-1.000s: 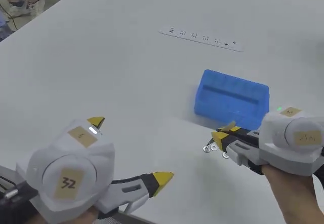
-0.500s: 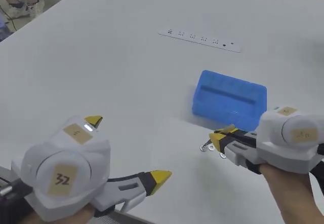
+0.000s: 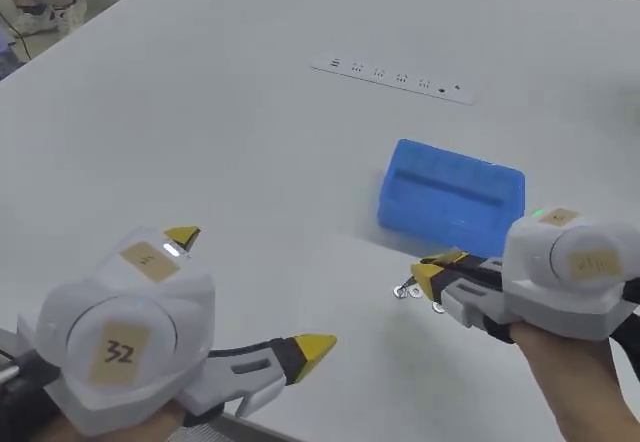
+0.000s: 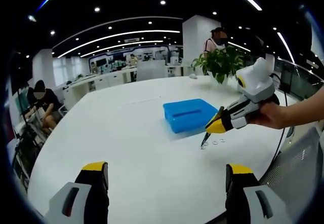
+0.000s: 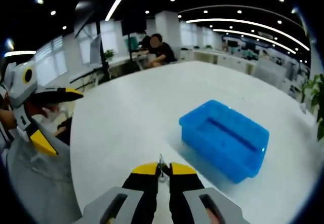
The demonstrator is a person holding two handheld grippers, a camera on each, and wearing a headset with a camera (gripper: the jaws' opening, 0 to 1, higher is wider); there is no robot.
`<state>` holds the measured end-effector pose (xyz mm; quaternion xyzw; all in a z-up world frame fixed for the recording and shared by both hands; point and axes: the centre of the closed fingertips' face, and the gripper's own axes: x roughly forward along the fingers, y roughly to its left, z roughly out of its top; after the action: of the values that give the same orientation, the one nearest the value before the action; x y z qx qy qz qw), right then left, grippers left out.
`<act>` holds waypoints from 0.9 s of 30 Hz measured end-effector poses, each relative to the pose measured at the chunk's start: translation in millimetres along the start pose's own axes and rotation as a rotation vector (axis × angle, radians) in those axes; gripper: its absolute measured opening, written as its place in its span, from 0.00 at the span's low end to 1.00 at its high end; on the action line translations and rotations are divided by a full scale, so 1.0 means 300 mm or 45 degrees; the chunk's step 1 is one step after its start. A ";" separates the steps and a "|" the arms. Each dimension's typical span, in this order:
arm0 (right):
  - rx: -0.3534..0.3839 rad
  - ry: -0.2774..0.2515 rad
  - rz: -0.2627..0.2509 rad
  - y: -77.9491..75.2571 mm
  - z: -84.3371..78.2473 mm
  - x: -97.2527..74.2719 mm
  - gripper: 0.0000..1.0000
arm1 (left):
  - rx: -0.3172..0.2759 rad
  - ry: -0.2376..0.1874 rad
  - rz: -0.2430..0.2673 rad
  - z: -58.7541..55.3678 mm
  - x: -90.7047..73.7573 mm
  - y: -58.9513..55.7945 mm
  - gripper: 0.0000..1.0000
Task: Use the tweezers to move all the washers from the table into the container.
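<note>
Just beside the near edge of the blue container [image 3: 452,194], the washers [image 3: 415,291] lie on the white table [image 3: 250,142] where they lay a second ago, and the container looks empty. Your right gripper [image 3: 430,270] stays clamped on the tweezers [image 5: 161,164], tip down among the washers and barely shifted, so you seem to be lining up the first pick. Your left gripper [image 3: 250,292], jaws wide apart and holding nothing, has stayed at the near left.
</note>
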<state>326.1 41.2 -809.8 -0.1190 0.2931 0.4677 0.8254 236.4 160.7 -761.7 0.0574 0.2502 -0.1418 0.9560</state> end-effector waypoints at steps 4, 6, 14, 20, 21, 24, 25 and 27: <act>-0.001 0.016 0.008 0.000 -0.002 0.002 0.03 | -0.005 -0.003 0.002 0.001 0.000 0.003 0.99; -0.002 0.022 0.010 -0.002 -0.004 0.002 0.03 | -0.007 -0.005 0.004 0.001 0.000 0.004 0.99; -0.006 0.050 0.036 0.001 -0.003 0.012 0.03 | -0.014 -0.007 0.005 0.004 -0.001 0.006 0.99; -0.049 0.062 0.025 0.007 0.003 0.020 0.03 | -0.017 -0.006 0.005 0.003 0.000 0.006 0.99; -0.061 0.058 0.022 0.009 0.002 0.020 0.03 | -0.016 -0.006 0.004 0.003 0.000 0.006 0.99; -0.079 0.037 -0.006 0.006 0.000 0.017 0.02 | -0.011 -0.005 0.001 0.003 -0.001 0.004 0.99; -0.057 0.035 -0.009 0.003 0.002 0.017 0.02 | -0.009 -0.004 0.001 0.003 -0.001 0.004 0.99; -0.047 0.037 -0.011 -0.002 0.004 0.016 0.02 | -0.009 -0.003 0.000 0.003 -0.001 0.003 0.99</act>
<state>329.0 44.6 -811.8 -0.1422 0.2957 0.4678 0.8206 236.8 161.5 -760.8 0.0537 0.2494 -0.1410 0.9566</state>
